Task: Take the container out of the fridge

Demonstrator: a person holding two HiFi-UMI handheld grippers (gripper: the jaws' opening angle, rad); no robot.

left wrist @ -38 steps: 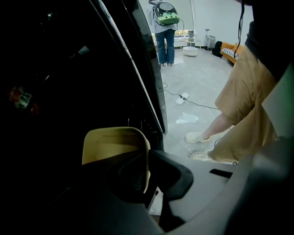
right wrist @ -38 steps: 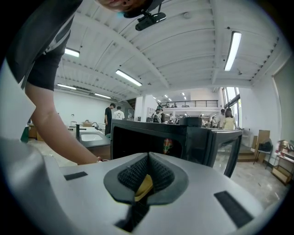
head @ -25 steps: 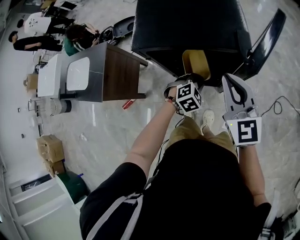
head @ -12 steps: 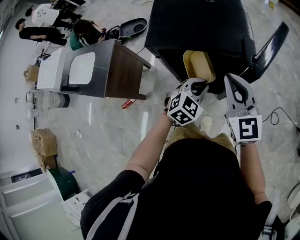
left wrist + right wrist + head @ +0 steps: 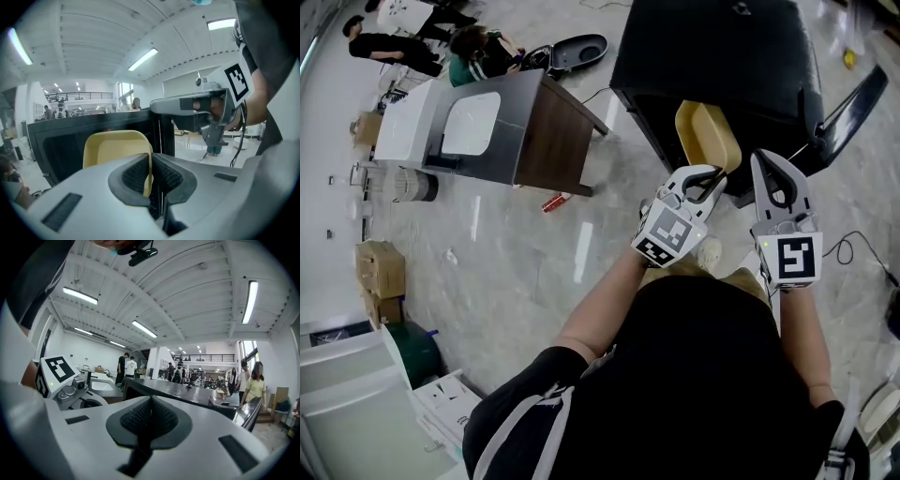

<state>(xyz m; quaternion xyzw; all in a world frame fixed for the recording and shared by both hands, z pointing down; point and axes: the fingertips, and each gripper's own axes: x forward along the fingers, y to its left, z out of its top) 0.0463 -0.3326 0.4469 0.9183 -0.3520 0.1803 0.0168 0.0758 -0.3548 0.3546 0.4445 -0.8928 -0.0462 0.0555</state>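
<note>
Left hand-held gripper [image 5: 713, 181] has drawn back since 1 s ago, jaws pinched on the rim of the yellow container [image 5: 705, 133], now partly out of the black fridge [image 5: 712, 52]. Right hand-held gripper [image 5: 772, 176] just beside, jaws together, empty.

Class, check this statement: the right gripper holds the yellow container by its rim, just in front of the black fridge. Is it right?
Not quite: the left gripper holds the yellow container by its rim, just in front of the black fridge. The left gripper view shows its jaws shut on that rim; the right gripper is shut on nothing.
</note>
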